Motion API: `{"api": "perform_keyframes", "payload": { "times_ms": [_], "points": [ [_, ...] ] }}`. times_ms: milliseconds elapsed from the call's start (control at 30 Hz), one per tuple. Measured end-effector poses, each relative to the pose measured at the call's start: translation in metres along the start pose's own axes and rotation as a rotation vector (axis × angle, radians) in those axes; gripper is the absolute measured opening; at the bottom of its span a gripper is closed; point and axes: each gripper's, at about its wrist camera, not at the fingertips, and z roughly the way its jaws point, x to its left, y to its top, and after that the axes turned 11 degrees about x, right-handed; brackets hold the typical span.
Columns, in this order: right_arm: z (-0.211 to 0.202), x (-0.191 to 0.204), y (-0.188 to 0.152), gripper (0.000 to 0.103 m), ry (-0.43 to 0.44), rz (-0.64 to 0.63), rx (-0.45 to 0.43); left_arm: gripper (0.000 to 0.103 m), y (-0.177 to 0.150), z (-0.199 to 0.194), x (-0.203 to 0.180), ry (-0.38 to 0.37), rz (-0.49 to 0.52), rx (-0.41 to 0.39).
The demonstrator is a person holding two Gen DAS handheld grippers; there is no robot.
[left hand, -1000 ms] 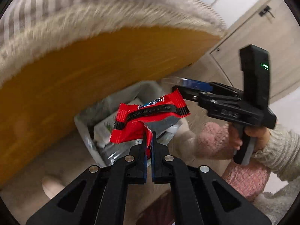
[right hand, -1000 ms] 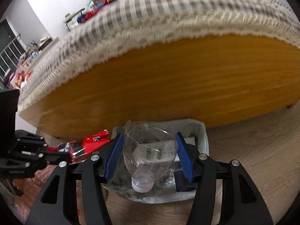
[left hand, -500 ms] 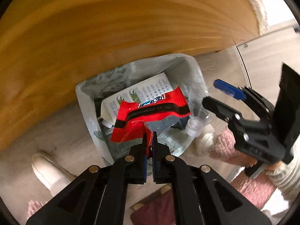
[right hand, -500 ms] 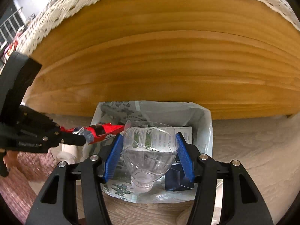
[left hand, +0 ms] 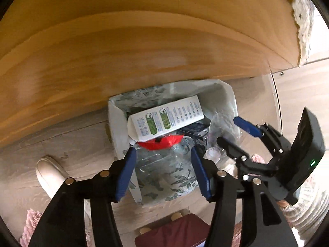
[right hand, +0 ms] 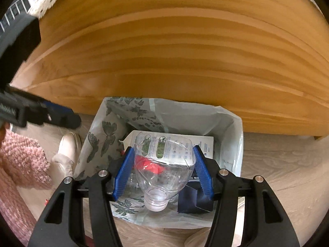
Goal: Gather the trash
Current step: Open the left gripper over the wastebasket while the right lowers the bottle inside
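1. Red wrapper (left hand: pixel 160 142) lies inside the trash bag (left hand: pixel 225 94), under the white carton (left hand: pixel 164 121); the left tongs (left hand: pixel 162 164) above it are spread and carry nothing.
2. Only the right wrist view shows the right tongs (right hand: pixel 162 171) pinching a cut clear plastic bottle top (right hand: pixel 162 164), neck down, over the bag.
3. A dark blue box (right hand: pixel 194 202) sits in the bag beside the bottle top.
4. The wooden panel (left hand: pixel 144 41) rises behind the bag; a white slipper (left hand: pixel 50 175) rests on the floor left of it.

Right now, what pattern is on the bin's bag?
Grey-green butterflies and leaves on the pale bin bag, clearest in the right wrist view.
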Motion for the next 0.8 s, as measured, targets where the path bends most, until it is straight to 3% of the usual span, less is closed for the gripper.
{"api": "perform_keyframes", "payload": {
  "times_ms": [400, 800],
  "points": [
    [0.035, 0.021, -0.008, 0.058, -0.066, -0.127, 0.003, 0.055, 0.001, -0.021, 0.004, 0.071, -0.006, -0.058],
    [0.056, 0.035, -0.013, 0.061, -0.101, -0.203, 0.018, 0.077, 0.000, -0.023, 0.013, 0.097, -0.040, -0.051]
  ]
}}
